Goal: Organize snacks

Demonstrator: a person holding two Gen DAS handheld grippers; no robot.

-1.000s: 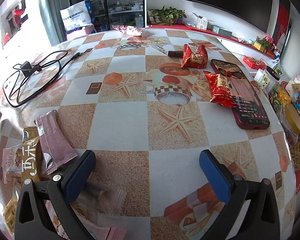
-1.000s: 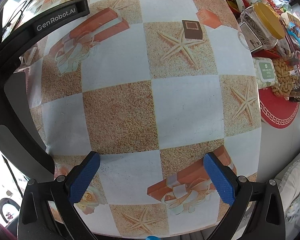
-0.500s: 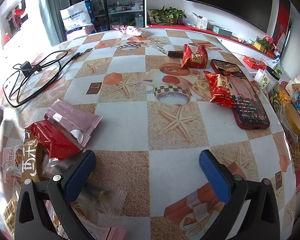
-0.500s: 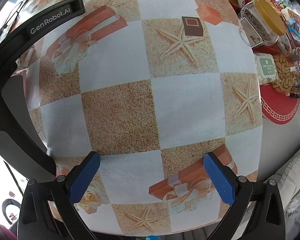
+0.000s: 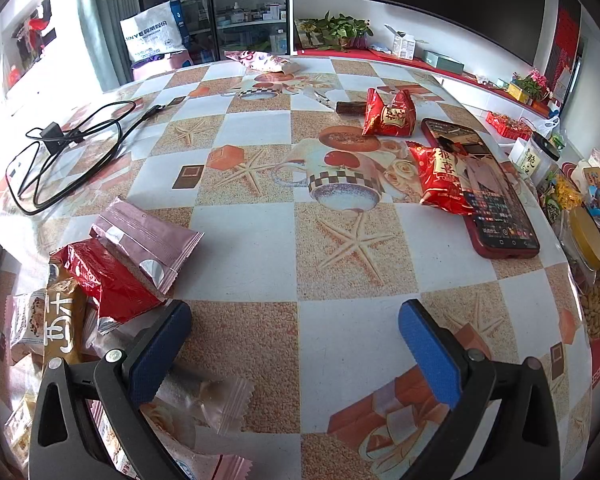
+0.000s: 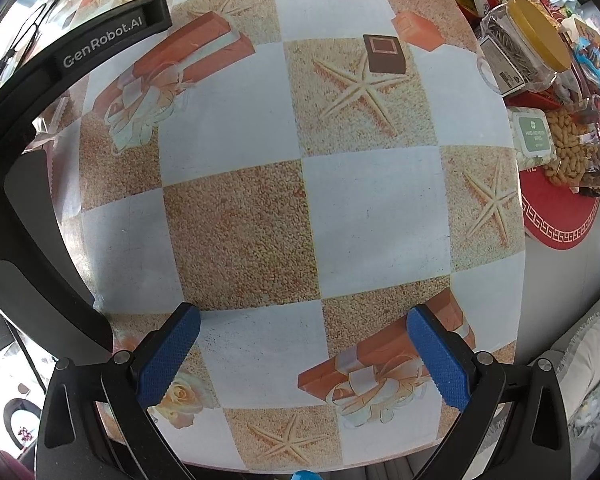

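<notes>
My left gripper is open over the patterned table, holding nothing. Left of it lies a pile of snack packets: a pink foil packet, a dark red packet on top of it, a brown bar and a clear wrapped candy under the left finger. Farther off, two red snack bags lie apart: one at the back, one resting against a phone. My right gripper is open above bare tablecloth near the table's front edge, empty.
A red-cased phone lies at the right. A black cable coils at the left. Jars and packets crowd the table's right edge, with a yellow-lidded jar and peanuts. Another packet lies far back. The left gripper's body crosses the right view.
A dark red packet has appeared on the pile at the left, and the pink packet has shifted right and farther away. Both grippers stayed open and nearly still.
</notes>
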